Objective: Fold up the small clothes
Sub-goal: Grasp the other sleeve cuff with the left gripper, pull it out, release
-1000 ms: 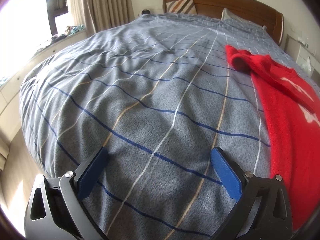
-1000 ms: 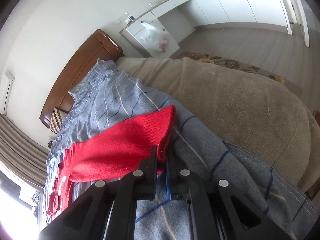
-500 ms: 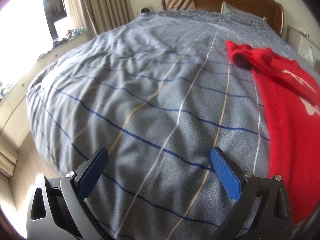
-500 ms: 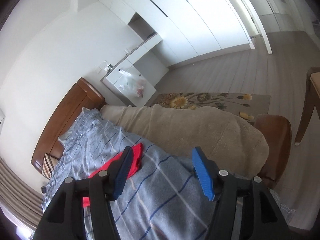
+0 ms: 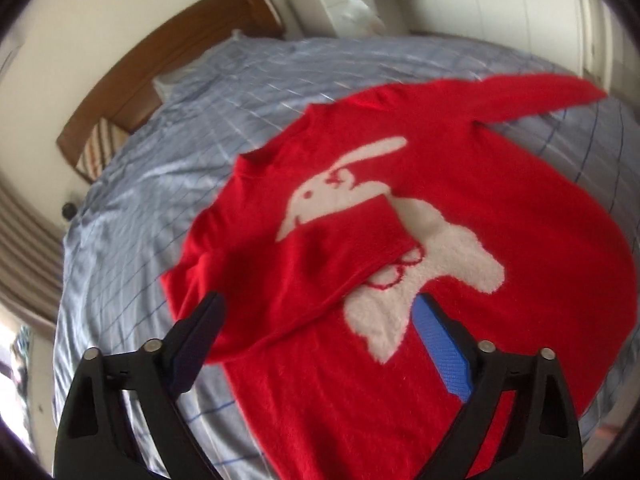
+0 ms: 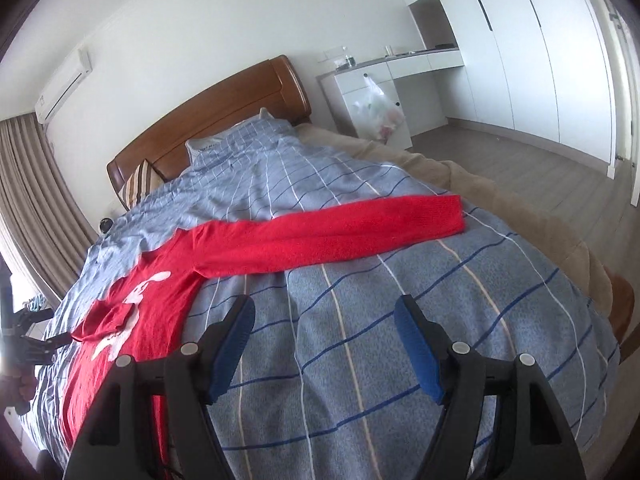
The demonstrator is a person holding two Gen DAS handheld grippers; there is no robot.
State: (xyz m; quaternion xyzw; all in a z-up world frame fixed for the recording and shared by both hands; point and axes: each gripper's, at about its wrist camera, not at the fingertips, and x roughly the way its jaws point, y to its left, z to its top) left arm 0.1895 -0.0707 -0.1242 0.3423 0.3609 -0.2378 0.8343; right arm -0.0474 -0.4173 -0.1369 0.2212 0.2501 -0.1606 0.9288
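A red sweater (image 5: 500, 208) with a white rabbit on it lies flat on the blue-grey checked bedspread (image 5: 168, 168). One sleeve (image 5: 320, 264) is folded across the chest. My left gripper (image 5: 320, 320) hovers over that folded sleeve, its jaws closing, and the pads do not press on the cloth. The other sleeve (image 6: 340, 236) lies stretched straight out toward the bed's edge. My right gripper (image 6: 326, 332) is nearer than that sleeve, over bare bedspread (image 6: 360, 360), its jaws opening with nothing between them.
A wooden headboard (image 6: 224, 116) and a striped pillow (image 6: 138, 186) are at the far end. A beige blanket (image 6: 520, 208) runs along the bed's right side. Beyond it stand a white desk (image 6: 360, 88) with a plastic bag (image 6: 380, 112), and wardrobes (image 6: 540, 60).
My right gripper opened, let go of the sleeve cuff and drew back; the sleeve now lies flat. My left gripper swung and rolled from bare bedspread to above the sweater.
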